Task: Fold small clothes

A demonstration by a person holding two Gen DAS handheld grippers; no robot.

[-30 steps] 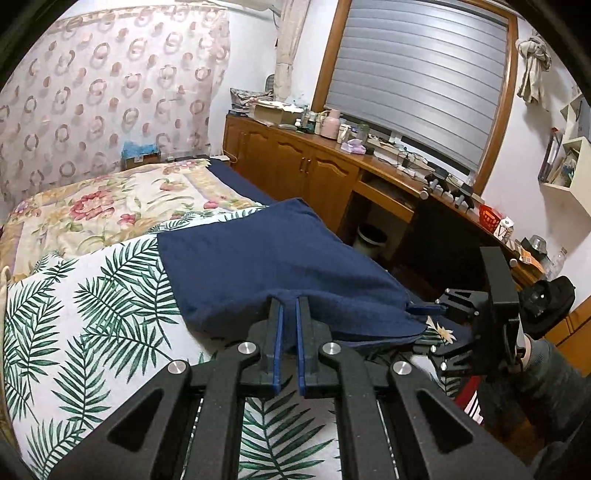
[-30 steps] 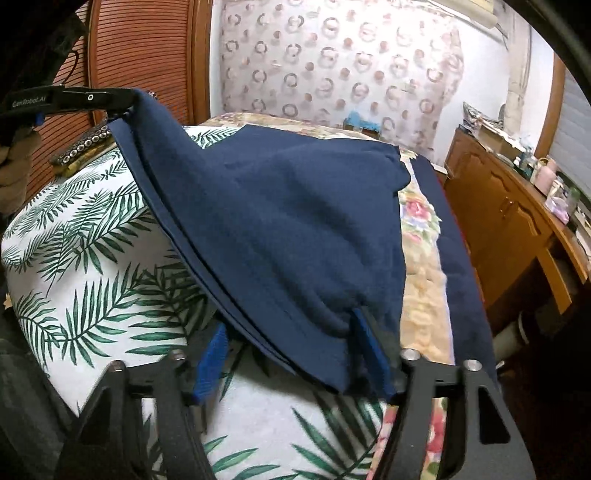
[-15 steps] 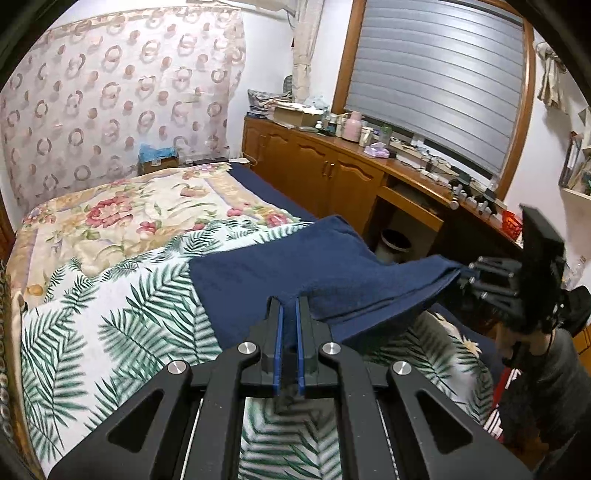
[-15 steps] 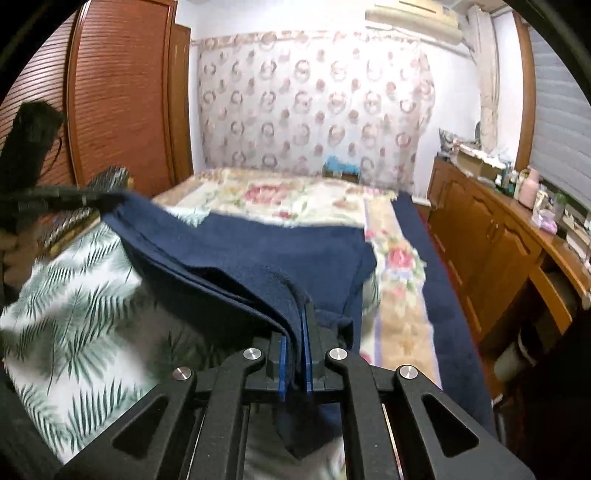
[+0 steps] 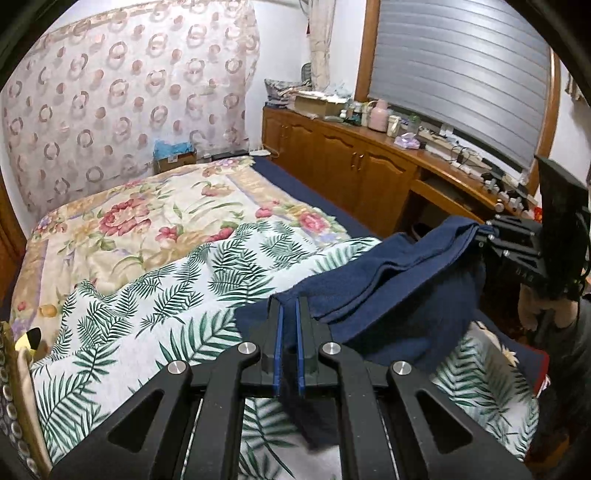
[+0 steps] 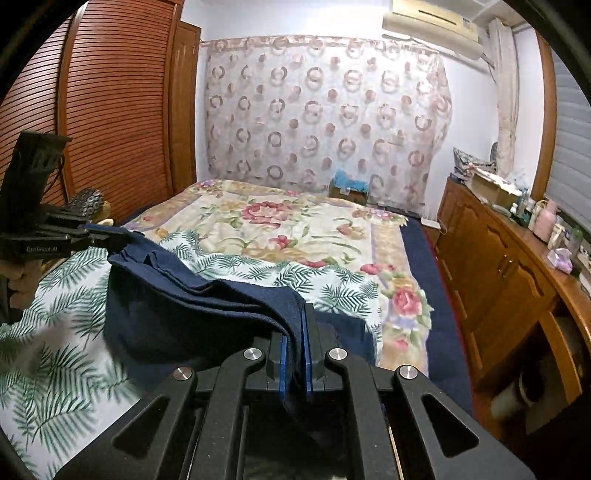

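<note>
One navy cloth (image 5: 391,288), bunched in several layers. Two tongs: left (image 5: 289,314) and right (image 6: 295,325), each with two blue pads. One bed (image 6: 424,295) with two covers: one palm-leaf sheet (image 5: 166,325), one floral quilt (image 5: 155,221). One ring-print curtain (image 6: 325,110). One desk (image 5: 369,136) along the window, clutter on it too small to count. One air conditioner (image 6: 432,18). One pink jug (image 5: 378,114).

The navy garment (image 5: 402,291) is a soft, thick cloth, doubled over so that several layered edges run side by side along its top. It hangs stretched between two pinched corners, sagging in the middle. Its lower part drapes down onto the palm-leaf sheet (image 5: 155,325) of the bed.
</note>
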